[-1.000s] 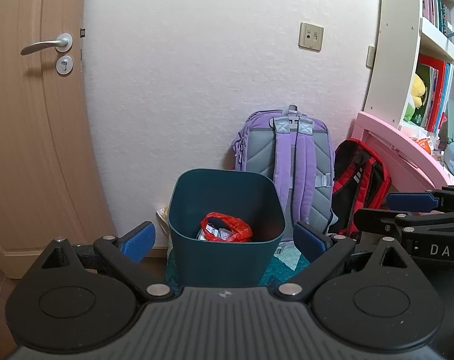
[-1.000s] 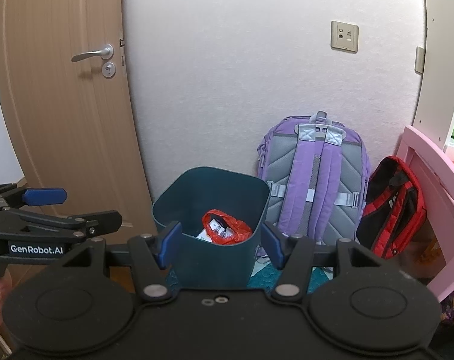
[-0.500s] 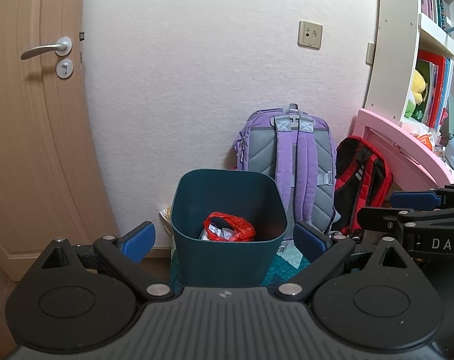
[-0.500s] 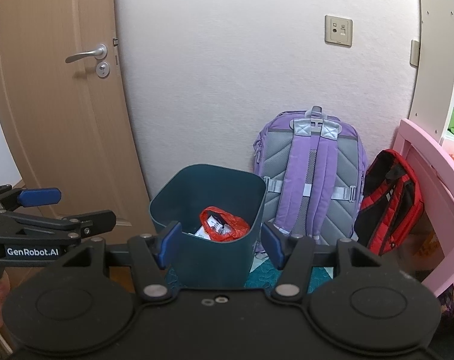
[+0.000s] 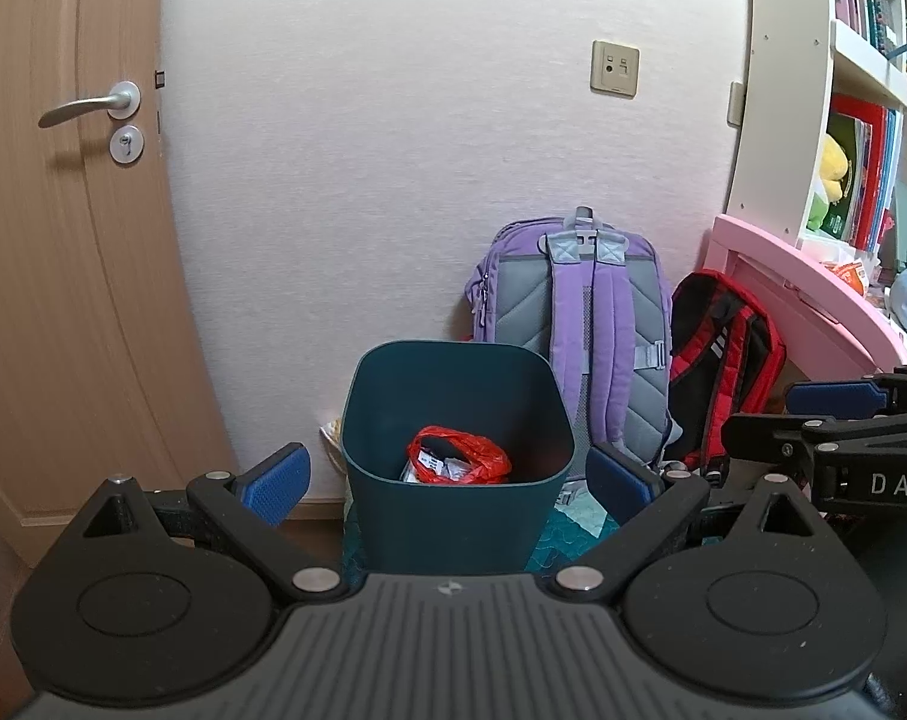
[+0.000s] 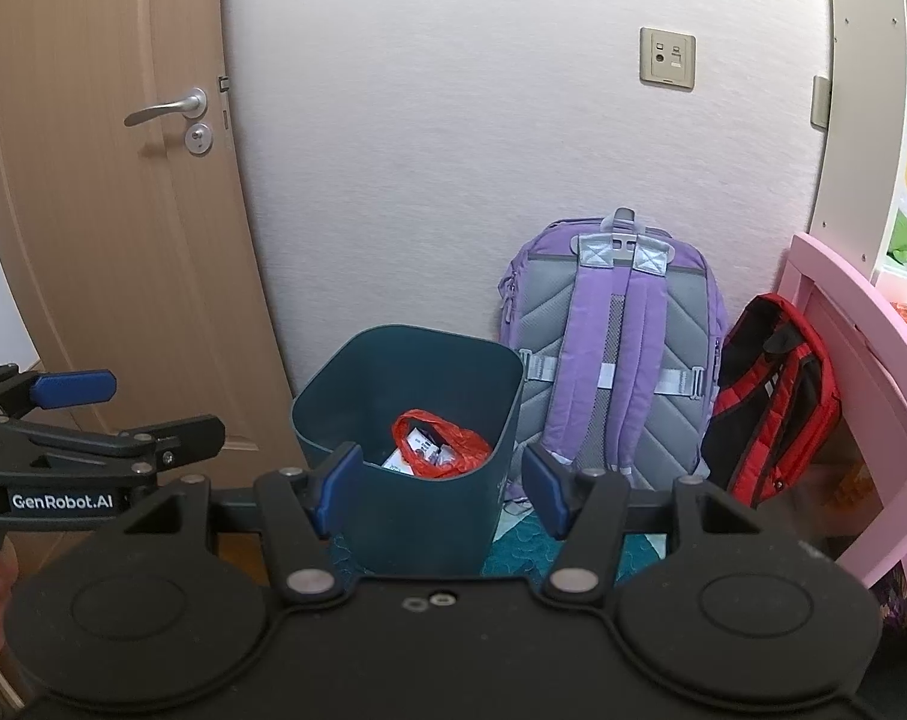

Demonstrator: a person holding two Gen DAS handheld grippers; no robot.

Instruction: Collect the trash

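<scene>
Nothing is seen to have changed over the last second: both tongs are kept still, so collection appears paused. The dark teal bin stands just ahead, framed between the spread, empty left tongs and right tongs. The purple backpack is propped right of it. Inside lies the red bag of trash; nothing blocks the approach.

My two fisheye views sit side by side, each looking forward and slightly downward along its own gripper fingers toward a wall. Both share the dark teal bin at lower centre, near the lens, a purple backpack behind it, and a wooden door at left. Each view catches the other gripper at one frame edge.
</scene>
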